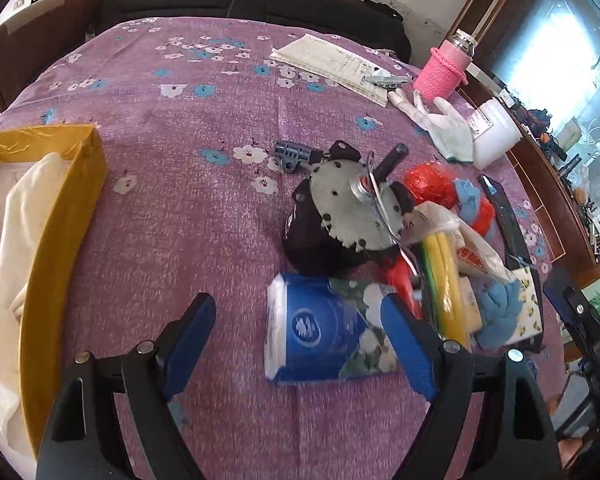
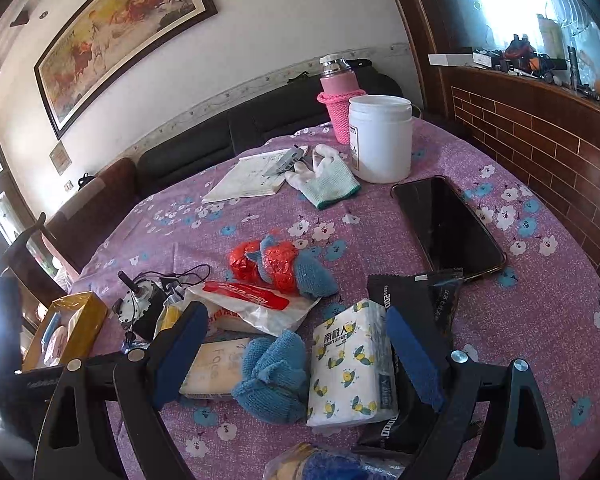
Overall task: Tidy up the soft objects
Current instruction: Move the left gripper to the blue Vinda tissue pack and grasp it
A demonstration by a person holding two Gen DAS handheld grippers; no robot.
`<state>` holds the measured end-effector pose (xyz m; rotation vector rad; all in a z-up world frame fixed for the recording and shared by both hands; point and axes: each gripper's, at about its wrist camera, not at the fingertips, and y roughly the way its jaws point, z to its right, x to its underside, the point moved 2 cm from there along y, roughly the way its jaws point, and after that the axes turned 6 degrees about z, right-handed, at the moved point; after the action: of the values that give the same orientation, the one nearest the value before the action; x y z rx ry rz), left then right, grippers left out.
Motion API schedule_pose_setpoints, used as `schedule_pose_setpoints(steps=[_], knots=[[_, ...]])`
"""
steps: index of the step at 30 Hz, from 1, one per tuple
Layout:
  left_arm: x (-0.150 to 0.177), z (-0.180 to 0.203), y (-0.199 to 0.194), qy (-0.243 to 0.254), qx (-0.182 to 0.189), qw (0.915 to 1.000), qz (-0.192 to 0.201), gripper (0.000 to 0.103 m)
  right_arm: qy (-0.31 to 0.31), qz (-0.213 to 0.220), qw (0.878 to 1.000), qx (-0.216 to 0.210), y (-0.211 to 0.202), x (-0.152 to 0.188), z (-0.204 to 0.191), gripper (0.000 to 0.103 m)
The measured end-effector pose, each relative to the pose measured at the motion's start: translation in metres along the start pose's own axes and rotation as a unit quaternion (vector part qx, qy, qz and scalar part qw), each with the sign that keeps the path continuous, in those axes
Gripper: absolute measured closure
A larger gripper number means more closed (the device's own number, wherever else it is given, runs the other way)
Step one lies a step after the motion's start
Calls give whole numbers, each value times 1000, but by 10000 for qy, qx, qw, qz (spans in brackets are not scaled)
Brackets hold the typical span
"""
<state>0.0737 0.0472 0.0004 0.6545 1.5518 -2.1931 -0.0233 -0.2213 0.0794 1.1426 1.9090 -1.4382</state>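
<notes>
A blue tissue pack (image 1: 320, 328) is seen lying between the spread jaws of the left gripper (image 1: 300, 332), untouched, on the purple floral tablecloth (image 1: 180, 220).

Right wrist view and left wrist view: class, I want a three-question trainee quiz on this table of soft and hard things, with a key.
1. True or false: the phone lies screen up on the tablecloth.
2. What stands right behind the white tub? A) a kettle B) a pink flask C) a vase
3. Fill in: the yellow box lies to the ____ of the left gripper in its own view.

Key: 1 true; 2 B; 3 left.
</notes>
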Motion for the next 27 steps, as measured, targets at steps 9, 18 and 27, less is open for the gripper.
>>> schedule_pose_setpoints(steps=[9,18,27], knots=[[7,38,7,1307,-711,9885,271,21,31,-219,9997,-36,8,6,-2,10],[44,50,-25,2209,-108,9733,-610,40,6,-247,9997,85,10,7,0,10],[61,44,-80,2499,436,9673,-68,22,39,-183,9998,81,6,6,1,10]])
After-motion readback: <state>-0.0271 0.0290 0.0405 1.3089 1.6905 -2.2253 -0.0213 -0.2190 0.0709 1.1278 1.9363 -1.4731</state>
